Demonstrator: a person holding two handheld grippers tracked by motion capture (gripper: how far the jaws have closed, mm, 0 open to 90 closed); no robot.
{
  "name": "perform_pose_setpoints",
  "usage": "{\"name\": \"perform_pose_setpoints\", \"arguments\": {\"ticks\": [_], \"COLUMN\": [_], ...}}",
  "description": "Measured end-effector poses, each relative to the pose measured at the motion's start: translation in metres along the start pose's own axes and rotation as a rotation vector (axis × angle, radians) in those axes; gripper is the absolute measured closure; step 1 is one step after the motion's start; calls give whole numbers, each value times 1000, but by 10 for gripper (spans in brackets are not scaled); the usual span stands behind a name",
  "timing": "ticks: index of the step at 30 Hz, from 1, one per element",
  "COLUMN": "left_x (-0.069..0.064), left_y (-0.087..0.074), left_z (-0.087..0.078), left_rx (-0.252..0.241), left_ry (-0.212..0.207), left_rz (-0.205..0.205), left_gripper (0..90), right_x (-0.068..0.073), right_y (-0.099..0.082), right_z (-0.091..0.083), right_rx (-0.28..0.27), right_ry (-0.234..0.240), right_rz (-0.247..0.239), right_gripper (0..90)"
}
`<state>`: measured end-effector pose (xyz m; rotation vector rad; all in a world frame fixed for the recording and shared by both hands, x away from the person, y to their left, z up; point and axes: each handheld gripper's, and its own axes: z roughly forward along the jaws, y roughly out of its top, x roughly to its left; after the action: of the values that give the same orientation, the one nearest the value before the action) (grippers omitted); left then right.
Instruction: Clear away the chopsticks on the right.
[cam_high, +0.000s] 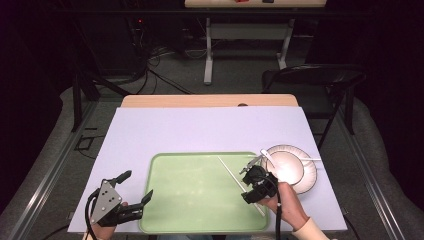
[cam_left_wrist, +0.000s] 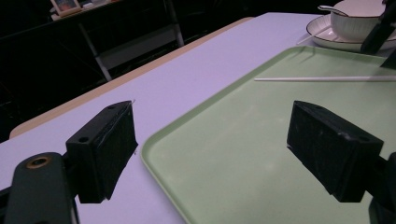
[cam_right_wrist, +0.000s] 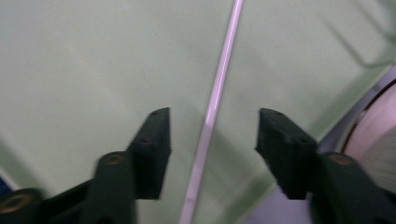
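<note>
Dark surroundings frame a worktop covered in pale lilac. At the left edge of the green tray, the left gripper is held with jaws spread and empty. Further right, a thin white chopstick lies flat on the tray, slender, straight and glossy. The right gripper is positioned over it, jaws spread with the stick between them, unpinched. For a clean release, a straight upward withdrawal is advised. A bowl is seated on a plate at far right.

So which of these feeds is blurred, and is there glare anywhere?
Right gripper view: motion-smeared, white chopstick and tray soft. Left gripper view: sharp, near jaws slightly soft, dark background. High view: evenly lit table, bowl bright, nearly washed out.
</note>
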<state>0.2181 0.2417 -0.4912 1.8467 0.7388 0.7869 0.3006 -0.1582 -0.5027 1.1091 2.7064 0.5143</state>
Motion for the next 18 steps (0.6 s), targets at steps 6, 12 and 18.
{"name": "perform_pose_setpoints", "arguments": {"ticks": [6,12,18], "left_x": [0,0,0], "left_y": [0,0,0], "left_z": [1,1,1], "left_rx": [4,6,6], "left_ry": [-2,1,5], "left_rz": [3,4,4], "left_gripper": [157,156,157], "right_x": [-16,-40,-73], "right_y": [-2,-7,-6], "right_z": [-31,-54,-75], "right_rx": [-92,-148,-165], "right_ry": [-11,-63,-122], "right_rz": [-66,-92,-79], "right_gripper": [194,116,23]}}
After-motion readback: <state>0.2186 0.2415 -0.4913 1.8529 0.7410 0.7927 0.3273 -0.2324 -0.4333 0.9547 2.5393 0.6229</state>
